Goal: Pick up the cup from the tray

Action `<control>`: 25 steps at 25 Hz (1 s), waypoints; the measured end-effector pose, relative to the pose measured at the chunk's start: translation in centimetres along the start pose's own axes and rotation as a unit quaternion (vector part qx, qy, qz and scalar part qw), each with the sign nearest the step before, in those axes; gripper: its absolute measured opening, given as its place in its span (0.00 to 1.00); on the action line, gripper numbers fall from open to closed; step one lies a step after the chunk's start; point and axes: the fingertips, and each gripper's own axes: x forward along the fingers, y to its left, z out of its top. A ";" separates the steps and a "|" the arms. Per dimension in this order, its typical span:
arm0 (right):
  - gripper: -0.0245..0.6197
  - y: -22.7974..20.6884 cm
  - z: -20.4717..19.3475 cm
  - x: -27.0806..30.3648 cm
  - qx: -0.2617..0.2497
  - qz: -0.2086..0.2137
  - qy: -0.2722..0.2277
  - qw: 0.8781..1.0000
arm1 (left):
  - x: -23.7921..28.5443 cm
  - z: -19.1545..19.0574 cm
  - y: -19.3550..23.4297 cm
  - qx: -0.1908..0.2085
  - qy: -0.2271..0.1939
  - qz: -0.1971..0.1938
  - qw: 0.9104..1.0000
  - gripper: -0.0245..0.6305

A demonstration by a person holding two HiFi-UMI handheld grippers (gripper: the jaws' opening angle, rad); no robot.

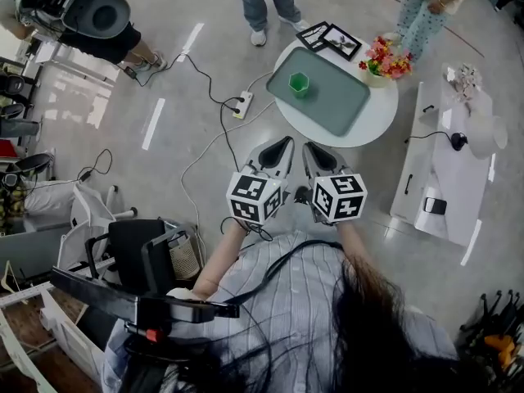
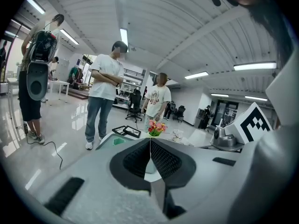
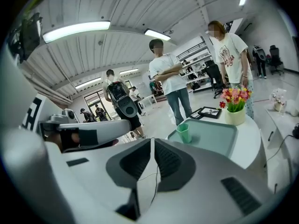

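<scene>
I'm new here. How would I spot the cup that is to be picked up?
Find the round white table ahead of the person. On it lies a grey-green tray, with the cup upright near one corner. It is small and bright green, the only thing on the tray; the flowers and picture frames sit off it.

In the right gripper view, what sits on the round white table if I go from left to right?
First the green cup, then the black picture frames, then the vase of flowers.
</scene>
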 end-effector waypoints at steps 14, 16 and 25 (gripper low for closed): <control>0.10 -3.3 1.7 3.1 -0.008 0.005 0.012 1.000 | 3.7 1.4 1.8 0.001 0.008 0.019 1.000 0.06; 0.10 -3.8 2.0 3.6 -0.005 0.002 0.011 1.000 | 4.4 1.4 2.4 0.001 0.011 0.018 1.000 0.06; 0.11 -5.3 3.4 7.1 0.010 -0.012 0.016 1.000 | 7.0 3.2 5.9 0.005 0.012 0.007 1.000 0.06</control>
